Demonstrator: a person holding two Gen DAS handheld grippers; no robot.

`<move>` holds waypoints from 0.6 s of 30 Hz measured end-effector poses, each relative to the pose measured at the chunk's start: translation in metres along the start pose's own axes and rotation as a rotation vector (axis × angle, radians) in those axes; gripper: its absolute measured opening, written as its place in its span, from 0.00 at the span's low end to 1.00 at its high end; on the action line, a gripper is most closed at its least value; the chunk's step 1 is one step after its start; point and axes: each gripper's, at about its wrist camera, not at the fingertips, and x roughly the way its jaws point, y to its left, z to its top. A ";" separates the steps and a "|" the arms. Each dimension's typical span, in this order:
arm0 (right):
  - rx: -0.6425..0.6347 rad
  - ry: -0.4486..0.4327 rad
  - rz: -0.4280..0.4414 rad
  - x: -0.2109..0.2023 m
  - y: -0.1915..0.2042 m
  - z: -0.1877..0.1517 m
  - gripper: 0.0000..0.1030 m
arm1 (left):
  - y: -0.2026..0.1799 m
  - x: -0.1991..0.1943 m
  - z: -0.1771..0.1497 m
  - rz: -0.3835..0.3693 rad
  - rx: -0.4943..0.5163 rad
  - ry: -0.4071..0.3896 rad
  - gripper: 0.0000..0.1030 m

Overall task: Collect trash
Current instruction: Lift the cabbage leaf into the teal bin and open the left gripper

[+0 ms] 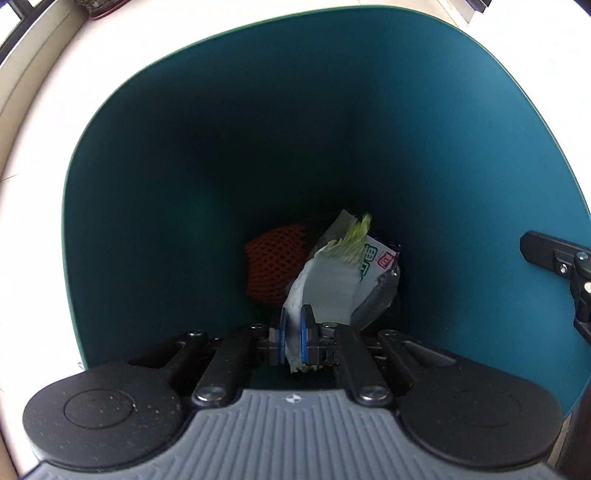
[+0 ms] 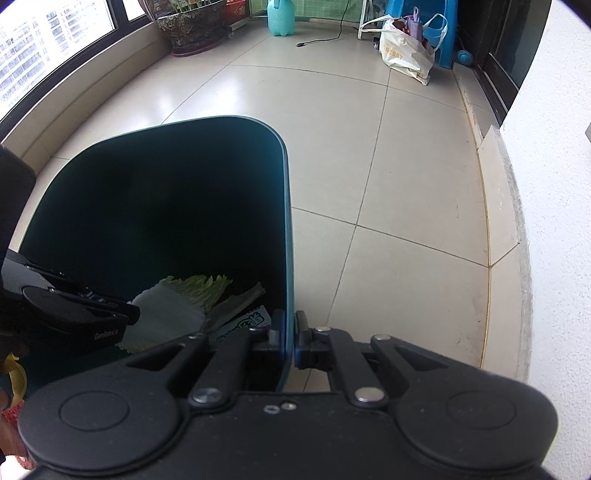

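cabbage leaf held over the teal bin, right claw pinching the rim

in the left wrist view, the left gripper (image 1: 293, 332) has its blue pads pressed together on the pale stalk end of a cabbage leaf (image 1: 328, 273), which stands up from the pinch with its frilly yellow-green edge at the top. the leaf sits inside the mouth of the teal bin (image 1: 147, 147). just beyond the leaf lies a white snack wrapper (image 1: 376, 264) with green lettering, and to its left an orange foam net (image 1: 275, 262), both deep in the bin's dark bottom.

in the right wrist view, the right gripper (image 2: 290, 338) is clamped on the bin's near right wall, one finger inside and one outside, the rim edge running up between them. the left gripper shows at the left edge there, with the leaf reaching from it into the bin.

past the bin stretches a beige tiled floor (image 2: 388, 147). farther off, by the window, stand a patterned plant pot (image 2: 192, 26) and a turquoise watering can (image 2: 281, 16). a cream shopping bag (image 2: 406, 55) leans by a blue plastic stool (image 2: 443, 33).
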 end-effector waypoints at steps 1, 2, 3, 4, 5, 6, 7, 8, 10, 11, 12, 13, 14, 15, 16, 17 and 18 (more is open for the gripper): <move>0.000 0.000 0.000 0.000 0.000 0.000 0.04 | -0.001 0.000 0.000 0.000 0.002 -0.002 0.07; 0.001 0.000 0.000 0.000 0.000 0.000 0.04 | -0.001 0.000 0.000 -0.003 0.004 -0.005 0.07; 0.001 0.000 0.001 0.000 0.000 0.000 0.04 | 0.000 -0.001 0.000 -0.008 0.001 -0.007 0.08; 0.002 0.001 0.001 0.000 0.000 0.000 0.04 | 0.001 -0.002 0.000 -0.014 -0.004 -0.010 0.08; 0.003 0.001 0.002 0.000 0.000 0.000 0.04 | 0.003 -0.004 0.000 -0.020 -0.006 -0.016 0.08; 0.003 0.001 0.003 0.000 -0.001 0.000 0.04 | 0.002 -0.007 -0.001 -0.025 -0.005 -0.026 0.08; 0.003 0.002 0.003 0.000 -0.001 0.001 0.04 | 0.002 -0.010 -0.003 -0.028 -0.005 -0.036 0.08; 0.003 0.002 0.003 0.000 -0.001 0.000 0.04 | 0.003 -0.013 -0.004 -0.033 -0.006 -0.046 0.08; 0.003 0.002 0.003 0.000 -0.001 0.000 0.04 | 0.006 -0.021 -0.004 -0.046 -0.012 -0.062 0.08; 0.003 0.002 0.002 0.001 -0.001 0.000 0.04 | 0.011 -0.028 -0.008 -0.055 -0.015 -0.070 0.08; 0.002 0.002 0.003 0.000 -0.001 0.000 0.04 | 0.012 -0.030 -0.009 -0.061 -0.016 -0.076 0.08; 0.002 0.002 0.003 0.001 -0.001 0.000 0.04 | 0.014 -0.034 -0.010 -0.065 -0.015 -0.084 0.08; 0.003 0.002 0.003 0.001 -0.002 0.000 0.04 | 0.015 -0.037 -0.012 -0.065 -0.015 -0.091 0.08; 0.002 0.002 0.003 0.001 -0.002 0.000 0.04 | 0.017 -0.042 -0.014 -0.062 -0.012 -0.103 0.08; 0.002 0.002 0.003 0.001 -0.002 0.000 0.04 | 0.018 -0.046 -0.016 -0.062 -0.009 -0.115 0.08; 0.003 0.002 0.003 0.001 -0.002 0.000 0.04 | 0.020 -0.049 -0.018 -0.061 -0.009 -0.122 0.08; 0.002 0.002 0.003 0.001 -0.002 0.000 0.04 | 0.021 -0.054 -0.020 -0.059 -0.011 -0.133 0.08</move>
